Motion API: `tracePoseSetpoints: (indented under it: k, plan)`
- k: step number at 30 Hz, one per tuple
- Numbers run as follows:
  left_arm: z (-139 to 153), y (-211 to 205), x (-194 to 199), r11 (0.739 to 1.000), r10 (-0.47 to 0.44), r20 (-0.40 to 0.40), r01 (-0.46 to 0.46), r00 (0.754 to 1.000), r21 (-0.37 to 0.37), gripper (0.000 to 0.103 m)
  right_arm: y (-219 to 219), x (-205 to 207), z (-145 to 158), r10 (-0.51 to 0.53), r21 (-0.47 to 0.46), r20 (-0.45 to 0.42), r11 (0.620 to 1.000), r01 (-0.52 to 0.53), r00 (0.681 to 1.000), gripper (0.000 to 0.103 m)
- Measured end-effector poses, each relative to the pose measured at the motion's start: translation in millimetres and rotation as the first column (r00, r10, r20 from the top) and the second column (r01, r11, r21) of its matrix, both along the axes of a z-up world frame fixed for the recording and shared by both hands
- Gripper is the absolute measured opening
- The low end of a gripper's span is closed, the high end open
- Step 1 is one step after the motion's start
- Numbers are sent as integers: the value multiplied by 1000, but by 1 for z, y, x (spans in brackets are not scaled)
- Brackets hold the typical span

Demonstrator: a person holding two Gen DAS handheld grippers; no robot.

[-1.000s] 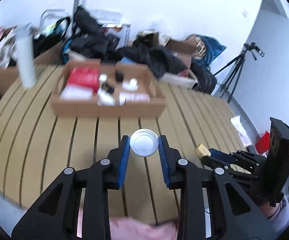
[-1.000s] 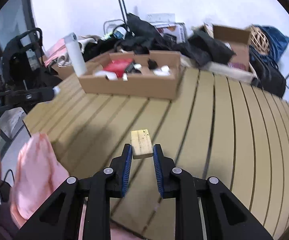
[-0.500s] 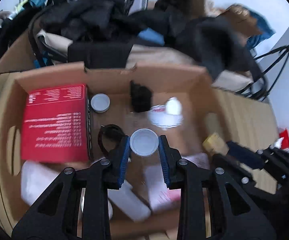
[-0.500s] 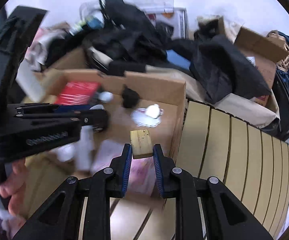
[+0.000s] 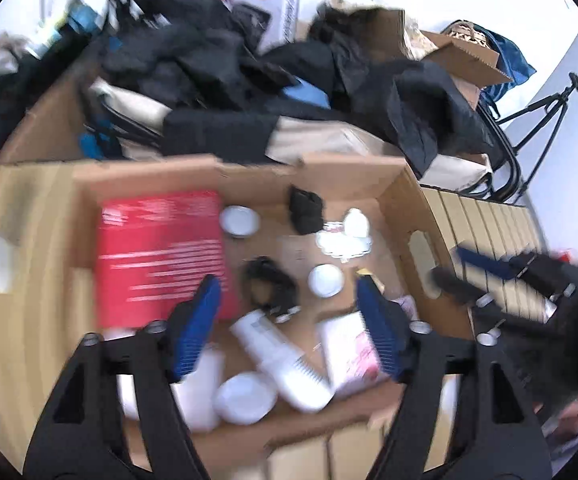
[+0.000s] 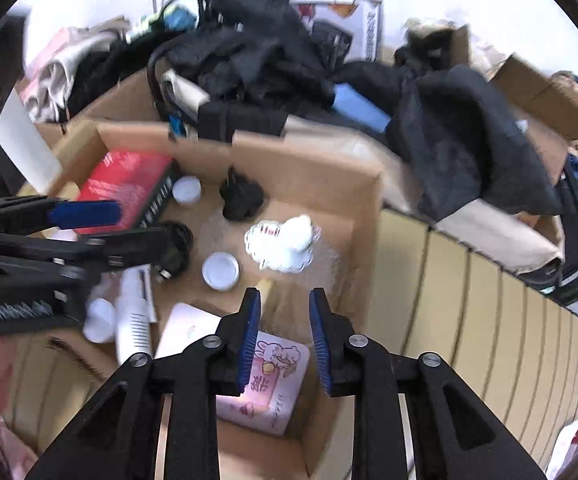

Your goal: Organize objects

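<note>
A cardboard box [image 5: 403, 184] [image 6: 369, 216] holds the sorted items. My left gripper [image 5: 289, 300] hovers over it, open and empty. The round white lid [image 5: 326, 280] [image 6: 221, 271] it held lies on the box floor. My right gripper [image 6: 285, 304] is open and empty above the box's right part. The tan block [image 6: 264, 286] lies on the floor just left of its left finger, partly hidden. It also shows in the left wrist view [image 5: 367, 274] beside my right finger.
The box also holds a red box [image 5: 161, 256], a second white lid [image 5: 240, 221], a black plug [image 5: 307, 210], a white bottle [image 5: 281, 364], a pink pack [image 6: 267, 384]. Dark clothes and cartons [image 6: 281, 60] pile behind it. The slatted table [image 6: 489, 320] extends right.
Both grippers have opened over the box. The white lid has dropped from the left one and the tan block from the right one onto the box floor.
</note>
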State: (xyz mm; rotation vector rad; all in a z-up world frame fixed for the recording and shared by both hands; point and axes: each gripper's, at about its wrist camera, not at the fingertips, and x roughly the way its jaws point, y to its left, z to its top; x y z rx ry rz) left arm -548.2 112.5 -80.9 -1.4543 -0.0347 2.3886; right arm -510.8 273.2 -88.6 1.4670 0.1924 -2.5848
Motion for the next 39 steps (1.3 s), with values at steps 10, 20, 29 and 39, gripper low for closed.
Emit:
tracePoseSetpoints:
  k: [10, 20, 29, 39]
  plan:
    - [71, -63, 87, 949, 86, -69, -103, 994, -298, 103, 16, 65, 91, -1, -49, -58, 999, -1, 998, 66]
    - [131, -115, 213, 953, 157, -198, -201, 968, -225, 103, 3, 189, 142, 38, -60, -138, 997, -46, 990, 66]
    - [144, -126, 393, 958, 96, -418, -198, 903, -208, 103, -28, 360, 136, 36, -128, -275, 989, -73, 961, 66]
    - [90, -140, 531, 967, 239, -354, -256, 904, -2, 103, -68, 515, 91, -47, -140, -329, 990, 0, 943, 80]
